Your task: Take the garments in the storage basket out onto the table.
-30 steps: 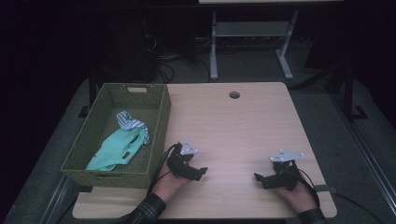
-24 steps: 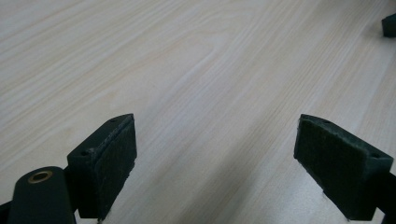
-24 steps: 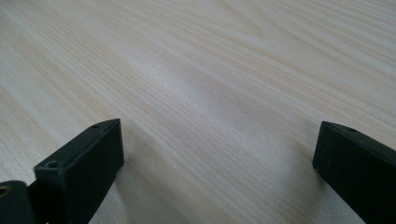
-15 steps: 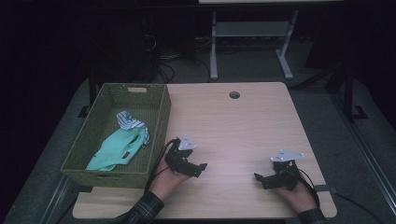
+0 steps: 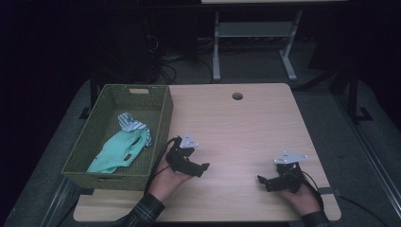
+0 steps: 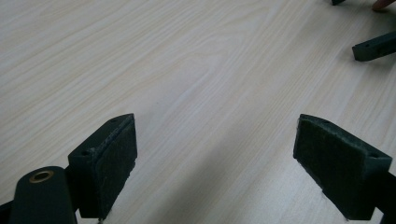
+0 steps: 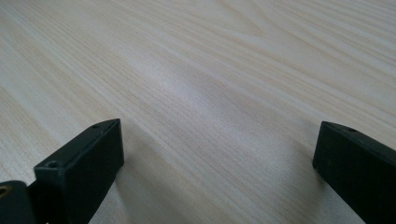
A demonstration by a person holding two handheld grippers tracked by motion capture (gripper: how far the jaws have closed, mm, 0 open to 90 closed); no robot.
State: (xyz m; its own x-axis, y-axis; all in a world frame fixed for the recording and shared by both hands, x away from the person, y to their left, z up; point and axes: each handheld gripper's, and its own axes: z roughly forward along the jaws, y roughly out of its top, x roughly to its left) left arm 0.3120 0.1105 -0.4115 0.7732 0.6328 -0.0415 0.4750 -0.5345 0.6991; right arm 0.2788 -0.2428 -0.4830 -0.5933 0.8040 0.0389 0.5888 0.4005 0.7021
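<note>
High view, lower centre: left gripper (image 5: 202, 168) and right gripper (image 5: 261, 181) low over bare table (image 5: 246, 127), both spread wide, holding nothing. Left of frame: green basket (image 5: 161, 120) with mint garment (image 5: 118, 151) and striped cloth (image 5: 132, 124) inside — seen from above. Gripper views: wood grain between jaws; open tabletop beyond.

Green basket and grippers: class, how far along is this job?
Done: nothing visibly; the mint garment and striped cloth lie in the green basket. In hand: nothing; the left gripper and right gripper are open over bare table. Left: apparently all the cloth handling.
</note>
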